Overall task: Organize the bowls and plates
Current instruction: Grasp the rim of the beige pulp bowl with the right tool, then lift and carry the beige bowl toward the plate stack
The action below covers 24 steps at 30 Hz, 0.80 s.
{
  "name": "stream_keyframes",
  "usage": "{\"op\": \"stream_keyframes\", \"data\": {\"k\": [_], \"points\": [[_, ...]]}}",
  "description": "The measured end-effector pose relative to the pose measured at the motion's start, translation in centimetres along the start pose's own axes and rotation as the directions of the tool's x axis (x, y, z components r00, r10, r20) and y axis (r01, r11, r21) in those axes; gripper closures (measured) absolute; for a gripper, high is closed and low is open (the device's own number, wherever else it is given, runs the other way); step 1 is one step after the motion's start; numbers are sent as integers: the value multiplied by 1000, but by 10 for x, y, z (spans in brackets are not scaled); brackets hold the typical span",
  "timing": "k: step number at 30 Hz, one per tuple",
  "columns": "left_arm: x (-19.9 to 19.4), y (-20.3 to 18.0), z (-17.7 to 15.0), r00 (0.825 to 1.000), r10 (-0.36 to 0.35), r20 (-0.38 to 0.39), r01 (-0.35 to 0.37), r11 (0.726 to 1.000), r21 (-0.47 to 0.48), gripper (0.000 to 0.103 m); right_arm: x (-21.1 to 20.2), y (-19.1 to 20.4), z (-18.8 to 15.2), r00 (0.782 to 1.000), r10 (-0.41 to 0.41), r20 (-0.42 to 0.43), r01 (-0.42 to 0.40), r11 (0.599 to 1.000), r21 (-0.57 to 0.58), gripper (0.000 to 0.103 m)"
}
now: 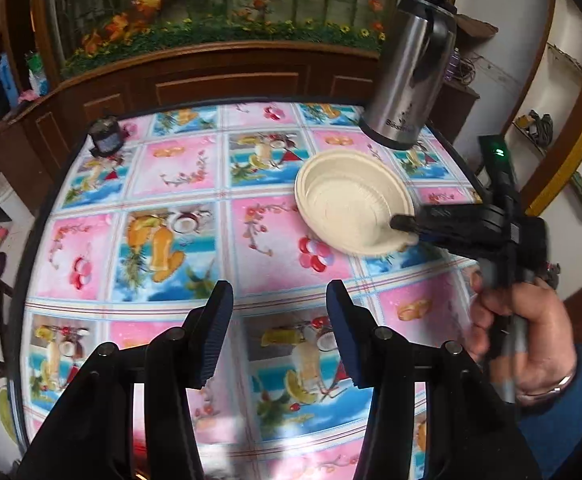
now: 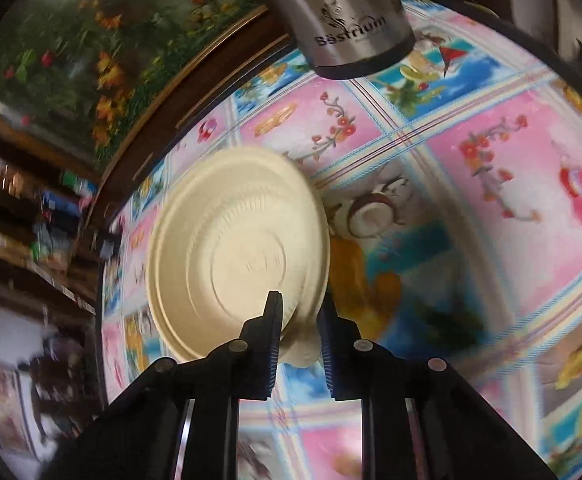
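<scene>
Firstly, left wrist view: the left gripper [image 1: 280, 334] hangs partly open and empty above the tablecloth [image 1: 179, 184]. A cream bowl [image 1: 351, 204] sits near a steel flask [image 1: 409, 76], its near rim pinched by the right gripper [image 1: 405, 230].

Right wrist view: the right gripper's pads [image 2: 272, 344] clamp the bowl's rim; the flask reads "Bestrium".

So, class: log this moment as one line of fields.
right hand-held gripper: shut on bowl rim | left hand-held gripper: open, empty, above table | flask: behind bowl
</scene>
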State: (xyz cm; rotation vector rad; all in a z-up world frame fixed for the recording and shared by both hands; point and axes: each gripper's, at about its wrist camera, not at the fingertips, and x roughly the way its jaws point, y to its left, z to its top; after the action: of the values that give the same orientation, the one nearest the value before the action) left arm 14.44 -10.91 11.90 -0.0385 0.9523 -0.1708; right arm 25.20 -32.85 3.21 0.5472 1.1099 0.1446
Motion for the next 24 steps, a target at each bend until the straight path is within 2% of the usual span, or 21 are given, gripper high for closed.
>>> {"op": "stream_keyframes", "data": {"k": [2,4,9,12,14,16,18,19,20,21,23,24], "points": [[5,-1,-2,1000,-19,-20,19,1000,-7,56,-10,-4,-5,999,3,-46,-5,999,-46,86],[11,-3,-5,998,-36,-42,36,999,-6,56,-18,-6,-16,990,10,-140,-32,988,-153,86],[21,-11,-13,994,-58,-93,56,998,-19,56,-44,-18,-48,971,-30,-237,-52,942,-332,86],[26,-24,-17,989,-79,-126,79,997,-12,56,-57,-20,-62,967,-54,-248,-58,905,-421,85],[30,-34,-19,985,-89,-146,89,996,-7,56,-65,-20,-67,973,-61,-224,-48,890,-452,82],[39,-43,-22,983,-65,-169,66,998,3,56,-66,-21,-70,975,-78,-210,-32,880,-475,82],[47,-48,-25,984,-12,-175,13,1000,3,56,-66,-21,-73,978,-91,-188,-11,876,-483,82],[51,-50,-27,984,-15,-178,15,1000,-2,56,-66,-22,-73,978,-89,-188,-12,880,-475,82],[55,-52,-27,982,-33,-184,32,999,-10,58,-67,-24,-73,980,-100,-175,6,883,-469,80],[58,-53,-28,981,-46,-190,43,999,-16,67,-68,-24,-71,982,-108,-154,26,886,-462,76],[61,-55,-30,980,-54,-193,51,999,-20,79,-77,-30,-70,988,-82,-129,21,908,-418,74],[62,-56,-30,980,-60,-190,57,998,-24,81,-81,-34,-70,990,-74,-120,21,920,-393,73]]}}
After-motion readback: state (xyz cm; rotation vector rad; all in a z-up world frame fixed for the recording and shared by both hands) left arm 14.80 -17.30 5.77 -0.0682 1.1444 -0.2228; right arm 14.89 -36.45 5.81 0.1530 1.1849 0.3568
